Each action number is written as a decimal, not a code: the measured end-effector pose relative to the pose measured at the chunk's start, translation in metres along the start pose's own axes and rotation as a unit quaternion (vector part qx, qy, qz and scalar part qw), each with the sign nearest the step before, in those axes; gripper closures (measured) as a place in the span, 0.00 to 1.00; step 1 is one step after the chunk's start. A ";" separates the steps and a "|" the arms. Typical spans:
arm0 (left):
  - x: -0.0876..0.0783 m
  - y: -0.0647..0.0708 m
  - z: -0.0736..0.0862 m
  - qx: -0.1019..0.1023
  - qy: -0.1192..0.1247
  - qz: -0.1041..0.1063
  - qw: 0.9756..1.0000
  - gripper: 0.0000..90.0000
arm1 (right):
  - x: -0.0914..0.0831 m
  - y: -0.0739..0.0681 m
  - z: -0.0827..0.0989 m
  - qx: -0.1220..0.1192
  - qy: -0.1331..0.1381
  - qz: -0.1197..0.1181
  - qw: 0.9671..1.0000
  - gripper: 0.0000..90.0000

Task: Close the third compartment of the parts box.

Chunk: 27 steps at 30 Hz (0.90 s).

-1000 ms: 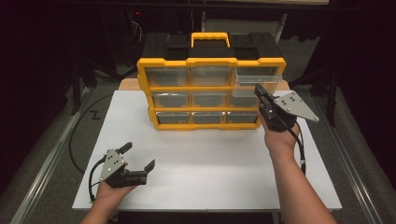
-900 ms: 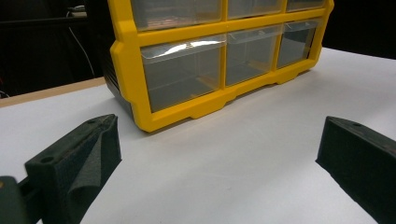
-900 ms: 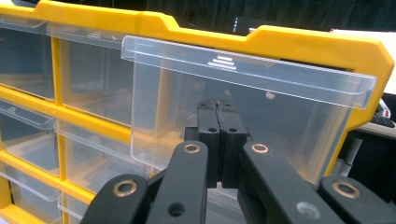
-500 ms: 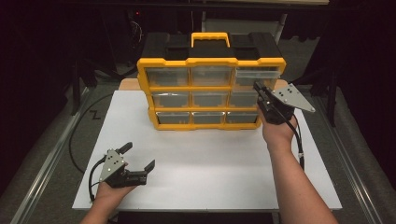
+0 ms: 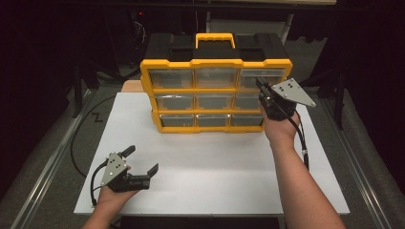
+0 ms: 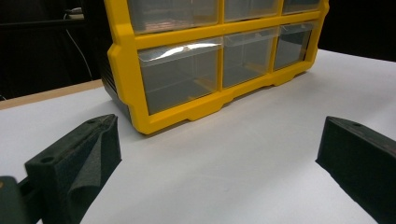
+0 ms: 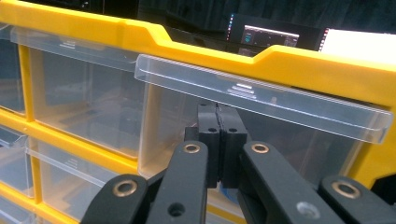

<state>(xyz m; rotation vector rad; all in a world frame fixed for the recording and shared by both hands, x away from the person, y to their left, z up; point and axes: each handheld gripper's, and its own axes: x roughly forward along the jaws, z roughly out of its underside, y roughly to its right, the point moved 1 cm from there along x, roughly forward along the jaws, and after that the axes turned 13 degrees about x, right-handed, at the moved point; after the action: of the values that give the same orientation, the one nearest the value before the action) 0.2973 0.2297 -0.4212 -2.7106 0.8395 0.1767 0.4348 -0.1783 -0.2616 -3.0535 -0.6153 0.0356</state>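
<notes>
The right tool has its two black jaws pressed flat together with nothing between them, and its tips sit at the front of the top right drawer of the yellow organizer, just under that drawer's clear pull lip; whether the tips touch the drawer front cannot be told. In the right gripper view the closed tips point straight at the clear drawer face, and the lip runs across just above them. That drawer stands out a little from the yellow frame compared with the one beside it. The grey three-cornered plate on top of the right tool tilts toward the right edge of the bench, and its cable hangs down along the person's forearm. The left tool rests low over the near left part of the white sheet, well apart from the organizer, with its jaws spread wide and holding nothing; in the left gripper view the two black jaws stand far apart at the picture's edges with bare white sheet between them and the organizer's lower left corner beyond. The organizer stands upright at the far middle of the bench, three rows of three clear drawers, with a yellow handle on its black top.
</notes>
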 end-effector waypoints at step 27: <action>0.001 0.000 0.000 0.002 -0.001 0.002 1.000 0.00 | 0.011 0.000 -0.003 -0.002 -0.025 0.004 1.000 0.95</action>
<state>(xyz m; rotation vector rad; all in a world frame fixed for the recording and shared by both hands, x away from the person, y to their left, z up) 0.2978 0.2294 -0.4217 -2.7055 0.8430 0.1793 0.4451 -0.1744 -0.2590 -3.0686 -0.6067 0.1113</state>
